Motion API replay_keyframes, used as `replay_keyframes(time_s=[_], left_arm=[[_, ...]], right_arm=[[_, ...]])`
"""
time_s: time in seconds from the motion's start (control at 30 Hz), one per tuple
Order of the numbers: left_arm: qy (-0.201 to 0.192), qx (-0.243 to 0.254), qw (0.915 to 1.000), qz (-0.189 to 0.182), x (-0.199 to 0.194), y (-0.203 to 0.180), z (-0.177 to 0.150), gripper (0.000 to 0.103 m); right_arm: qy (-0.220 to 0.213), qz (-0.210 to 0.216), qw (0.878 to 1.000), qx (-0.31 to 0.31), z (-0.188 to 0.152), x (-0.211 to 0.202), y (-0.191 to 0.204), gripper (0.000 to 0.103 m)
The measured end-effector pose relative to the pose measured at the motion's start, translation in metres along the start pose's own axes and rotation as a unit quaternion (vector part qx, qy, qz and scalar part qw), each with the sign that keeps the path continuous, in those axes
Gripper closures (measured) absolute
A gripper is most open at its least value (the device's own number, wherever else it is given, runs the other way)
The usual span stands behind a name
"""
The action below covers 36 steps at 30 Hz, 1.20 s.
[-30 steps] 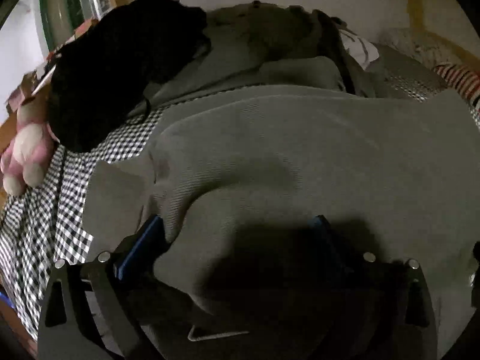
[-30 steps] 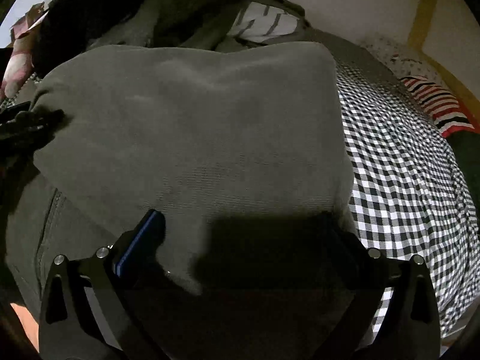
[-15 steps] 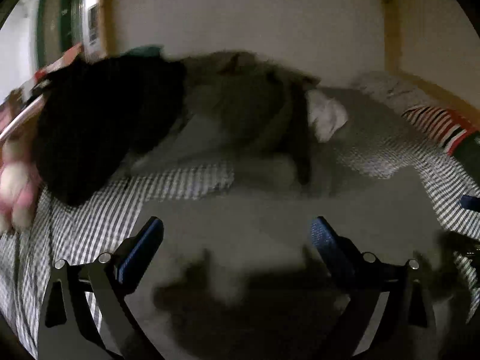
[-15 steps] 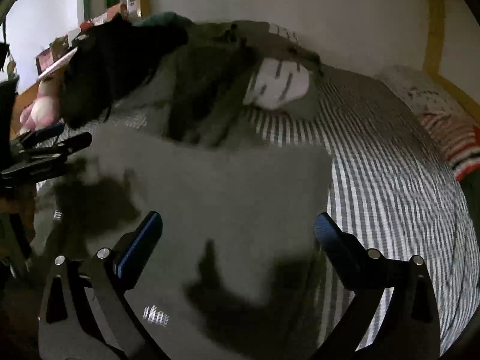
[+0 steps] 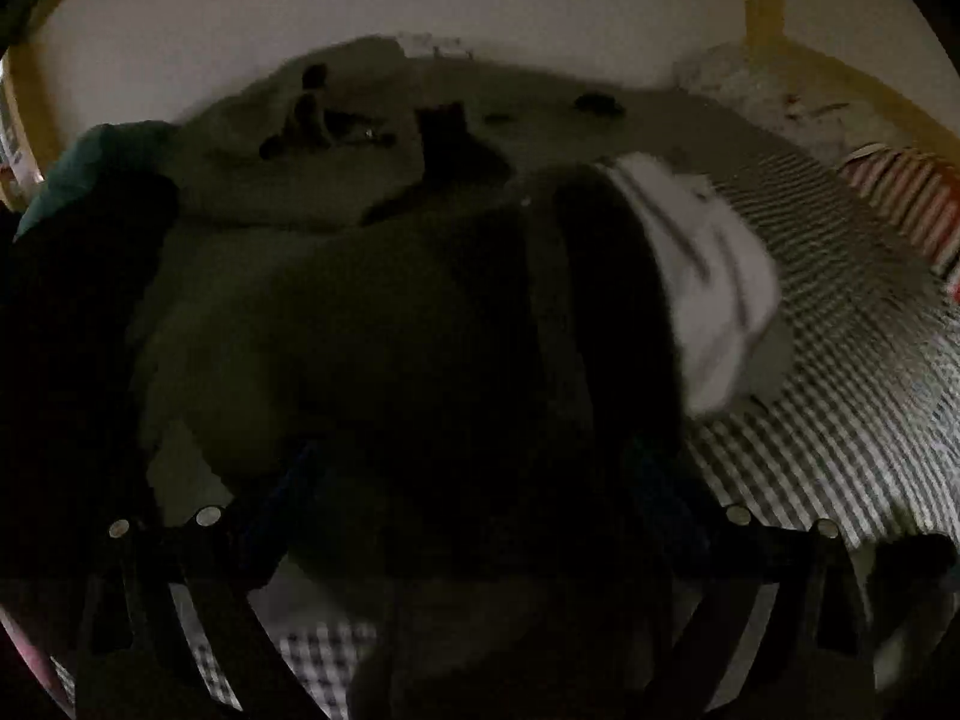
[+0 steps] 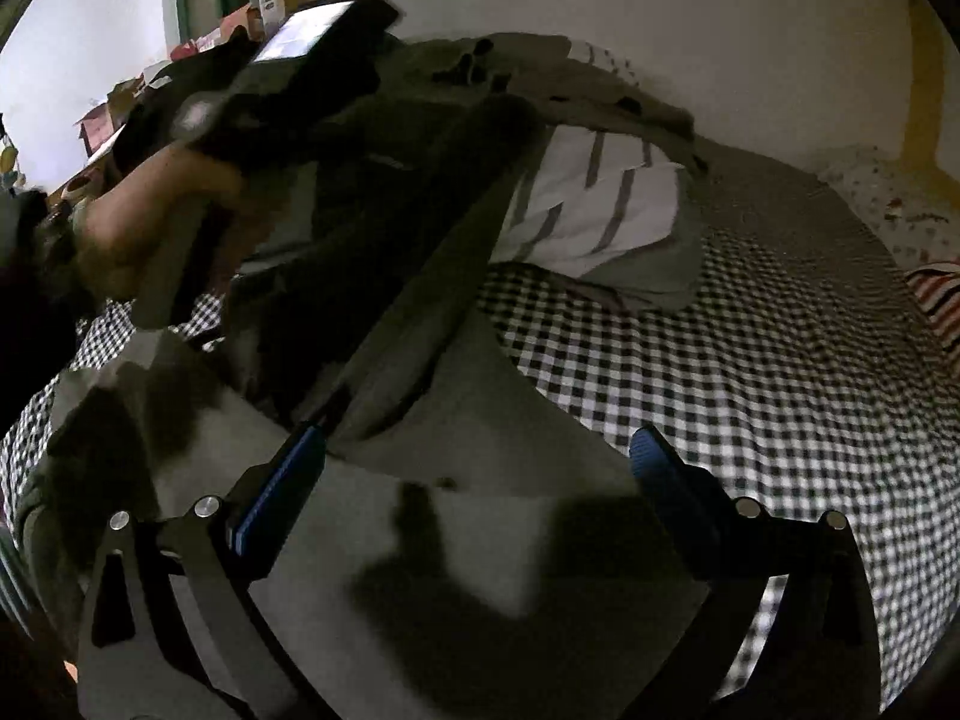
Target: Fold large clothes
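Though the left wrist view is dim, the left claw (image 5: 474, 468) is spreading wide over a dark garment (image 5: 390, 330). In the right wrist view, the right claw (image 6: 480, 456) is hovering released above the grey folded garment (image 6: 480, 540) lying on the checked bed (image 6: 750, 372).

Home bedroom. Bed with black-and-white checked sheet (image 6: 750, 372) against a plain pale wall (image 6: 660, 12), yellowish wooden bed frame post (image 6: 924, 78) at the corner. Pile of unfolded clothes (image 6: 420, 138) heaped on the sheet, including a white striped garment (image 6: 594, 204). Dotted pillow (image 6: 888, 204) and red-striped fabric (image 6: 936, 294) at the head end. Cluttered shelf or desk (image 6: 120, 102) beside the bed, details blurred.
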<state>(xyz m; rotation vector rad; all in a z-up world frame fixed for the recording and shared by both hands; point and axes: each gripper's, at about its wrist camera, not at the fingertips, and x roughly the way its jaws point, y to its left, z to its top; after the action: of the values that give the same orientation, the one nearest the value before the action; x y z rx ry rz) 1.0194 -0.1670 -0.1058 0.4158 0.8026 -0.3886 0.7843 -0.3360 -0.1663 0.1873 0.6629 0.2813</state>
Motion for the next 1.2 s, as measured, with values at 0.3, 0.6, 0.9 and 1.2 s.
replay_keyframes(time_s=[0.3, 0.6, 0.9, 1.2], left_arm=[[0.029, 0.005, 0.9994, 0.018, 0.022, 0.005, 0.008, 0.072], [0.019, -0.039, 0.9981, -0.044, -0.017, 0.049, 0.004, 0.093], [-0.012, -0.030, 0.9973, -0.065, -0.062, 0.070, -0.011, 0.094], [-0.027, -0.034, 0.9980, -0.046, -0.094, 0.072, -0.039, 0.094]], right_arm=[[-0.016, 0.038, 0.999, 0.031, 0.032, 0.037, -0.028, 0.003], [-0.013, 0.048, 0.999, 0.001, 0.105, 0.111, 0.005, 0.004], [0.030, 0.000, 0.999, 0.041, 0.133, 0.146, -0.009, 0.083], [-0.041, 0.009, 0.999, 0.035, 0.138, 0.079, 0.006, 0.092]])
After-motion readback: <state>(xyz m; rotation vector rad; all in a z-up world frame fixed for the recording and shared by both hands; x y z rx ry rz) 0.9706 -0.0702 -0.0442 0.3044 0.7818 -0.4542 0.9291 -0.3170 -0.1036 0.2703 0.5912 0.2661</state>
